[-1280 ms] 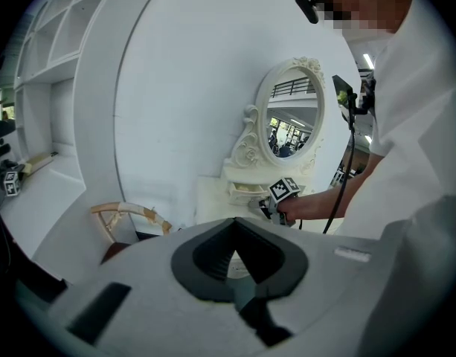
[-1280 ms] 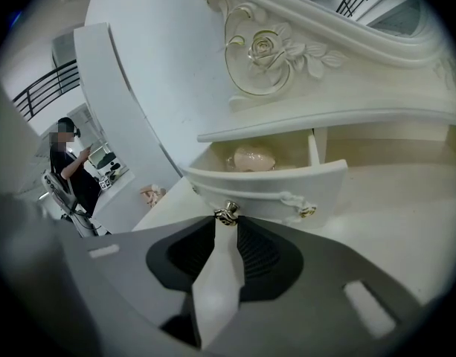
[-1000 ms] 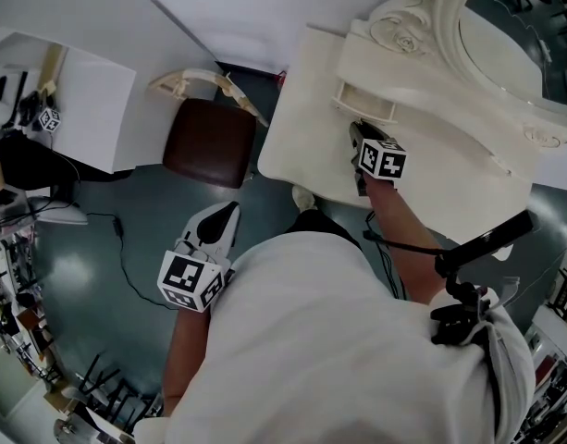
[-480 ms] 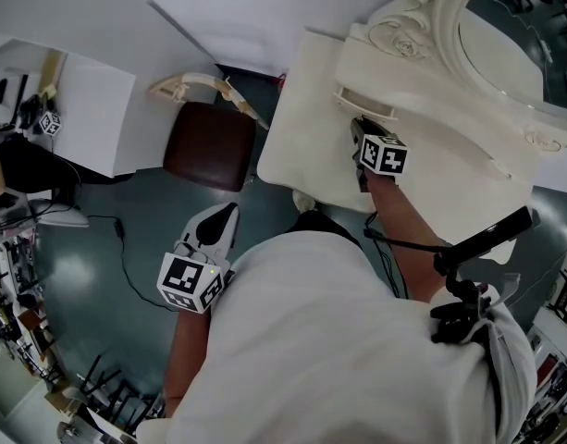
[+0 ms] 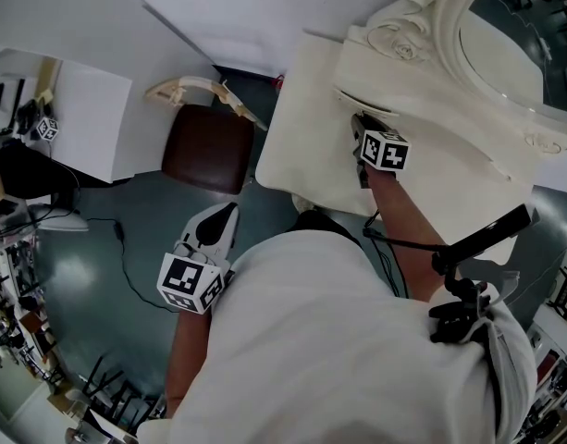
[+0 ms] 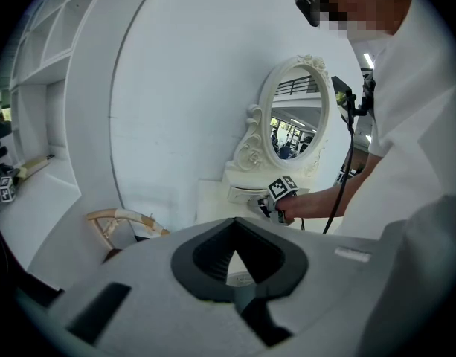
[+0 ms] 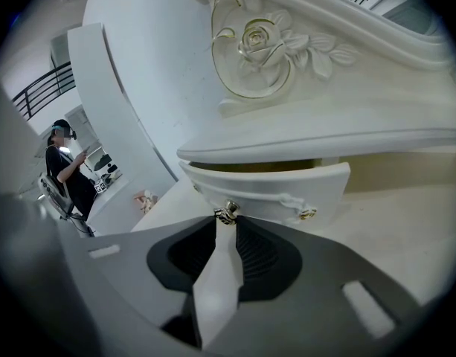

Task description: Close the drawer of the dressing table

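Observation:
The white dressing table carries an oval mirror on a carved base. Its small drawer stands a little way out of that base, with a dark slit above its front. My right gripper is at the drawer front, its jaw tips closed on the small metal knob. In the left gripper view the right gripper shows at the drawer below the mirror. My left gripper hangs over the floor, tips together, holding nothing.
A brown-seated chair with a cream curved back stands left of the table. A white desk is at the far left, with a black cable on the grey floor. A second metal fitting sits on the drawer front.
My right gripper has moved slightly toward the mirror base, and the drawer has slid further in with it. The left gripper has stayed put.

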`<state>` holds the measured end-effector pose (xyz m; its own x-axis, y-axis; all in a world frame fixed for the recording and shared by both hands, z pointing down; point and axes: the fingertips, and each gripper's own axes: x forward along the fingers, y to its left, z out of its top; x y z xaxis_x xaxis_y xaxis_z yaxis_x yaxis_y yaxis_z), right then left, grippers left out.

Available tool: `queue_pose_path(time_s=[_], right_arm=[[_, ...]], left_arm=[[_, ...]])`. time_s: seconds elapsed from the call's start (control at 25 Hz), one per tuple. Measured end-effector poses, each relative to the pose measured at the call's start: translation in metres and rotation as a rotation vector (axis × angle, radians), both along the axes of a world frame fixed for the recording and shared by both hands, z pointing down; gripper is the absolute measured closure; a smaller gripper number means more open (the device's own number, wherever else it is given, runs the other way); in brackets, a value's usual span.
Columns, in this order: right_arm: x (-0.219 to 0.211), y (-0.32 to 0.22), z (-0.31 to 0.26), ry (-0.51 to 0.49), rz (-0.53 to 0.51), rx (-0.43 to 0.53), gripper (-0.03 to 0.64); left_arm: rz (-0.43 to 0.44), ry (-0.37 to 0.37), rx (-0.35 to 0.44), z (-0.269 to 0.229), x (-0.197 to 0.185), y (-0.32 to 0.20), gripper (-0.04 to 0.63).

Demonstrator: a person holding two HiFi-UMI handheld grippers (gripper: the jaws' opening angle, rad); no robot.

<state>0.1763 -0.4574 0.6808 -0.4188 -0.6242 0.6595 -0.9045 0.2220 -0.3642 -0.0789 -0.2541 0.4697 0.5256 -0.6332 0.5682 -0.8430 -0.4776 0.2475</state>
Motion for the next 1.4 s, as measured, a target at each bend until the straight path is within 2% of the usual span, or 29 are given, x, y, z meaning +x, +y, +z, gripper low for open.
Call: queue_pose_path(time_s=[0.88, 1.04, 1.16, 1.4], right_arm=[[0.007, -0.006, -0.008, 0.003, 0.001, 0.016, 0.532], [0.008, -0.017, -0.005, 0.0, 0.001, 0.007, 0.533], [0.011, -0.019, -0.002, 0.009, 0.005, -0.003, 0.562], [0.005, -0.016, -0.012, 0.044, -0.024, 0.015, 0.56]], left_arm=[[0.006, 0.005, 0.003, 0.0, 0.0, -0.004, 0.594], [0.007, 0.007, -0.001, 0.002, 0.003, -0.018, 0.594], [0.01, 0.009, -0.003, 0.002, 0.006, -0.022, 0.594], [0.008, 0.017, -0.005, -0.007, -0.005, -0.016, 0.594]])
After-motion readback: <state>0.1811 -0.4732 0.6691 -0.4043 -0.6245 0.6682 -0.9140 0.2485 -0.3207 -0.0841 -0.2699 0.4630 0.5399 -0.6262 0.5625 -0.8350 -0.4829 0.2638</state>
